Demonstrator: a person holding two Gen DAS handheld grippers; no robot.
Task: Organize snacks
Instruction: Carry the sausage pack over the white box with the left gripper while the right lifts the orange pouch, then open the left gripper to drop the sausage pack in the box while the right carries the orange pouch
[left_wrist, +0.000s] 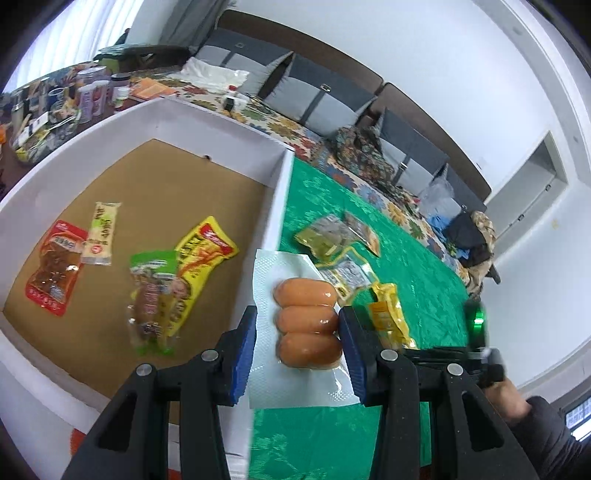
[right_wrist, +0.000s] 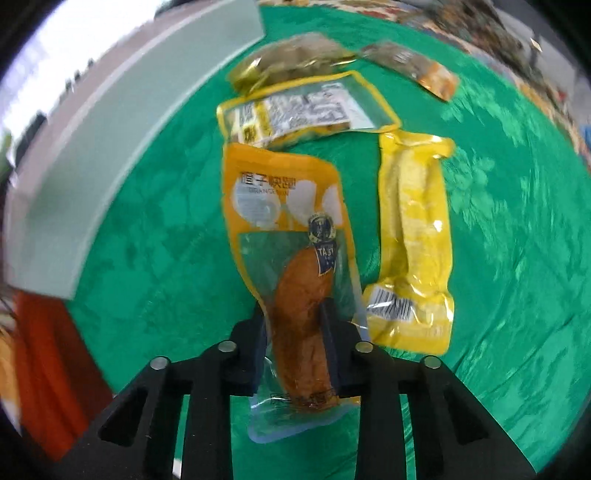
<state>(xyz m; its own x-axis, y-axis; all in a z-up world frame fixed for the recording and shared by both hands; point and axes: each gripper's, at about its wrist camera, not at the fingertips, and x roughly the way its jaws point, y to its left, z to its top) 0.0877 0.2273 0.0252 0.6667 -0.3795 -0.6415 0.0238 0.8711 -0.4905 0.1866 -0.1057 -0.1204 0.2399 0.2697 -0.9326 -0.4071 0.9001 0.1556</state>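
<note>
Sausage pack (left_wrist: 308, 325) between left jaws — orange pouch (right_wrist: 295, 266) between right jaws

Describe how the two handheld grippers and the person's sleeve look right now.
Both are black plastic linkages with round silver pivot pins. The left gripper has ribbed blue pads; the right gripper has darker pads. The other unit shows a green light, above a dark sleeve.

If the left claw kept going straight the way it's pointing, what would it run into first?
Probably the white tray wall. The left claw already holds the sausage pack, which points over that wall's edge; depth is unclear.
</note>
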